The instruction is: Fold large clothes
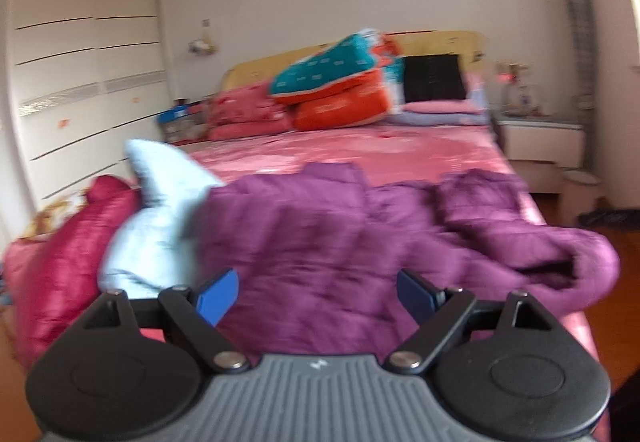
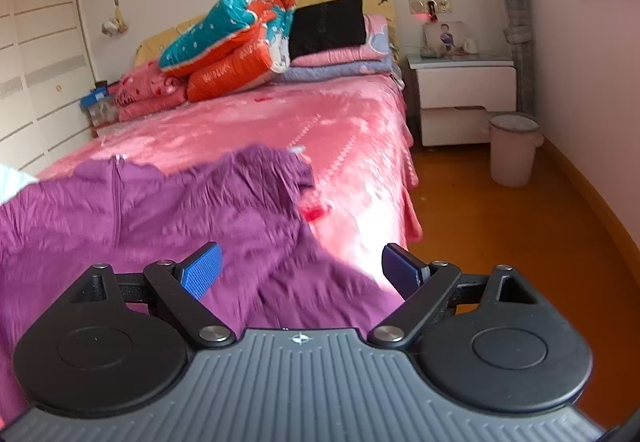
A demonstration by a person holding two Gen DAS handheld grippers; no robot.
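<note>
A purple puffer jacket (image 1: 340,234) lies spread and rumpled across the foot of a pink bed (image 1: 360,153). One sleeve hangs toward the bed's right edge. My left gripper (image 1: 318,298) is open and empty, just above the jacket's near part. In the right wrist view the same jacket (image 2: 160,209) shows its zipper at the left. My right gripper (image 2: 302,274) is open and empty above the jacket's right edge, near the side of the bed (image 2: 340,145).
A light blue garment (image 1: 160,209) and a dark red one (image 1: 68,254) lie left of the jacket. Quilts and pillows (image 2: 240,37) are piled at the headboard. A nightstand (image 2: 464,97) and pink bin (image 2: 512,149) stand right of the bed. A wardrobe (image 1: 80,81) stands left.
</note>
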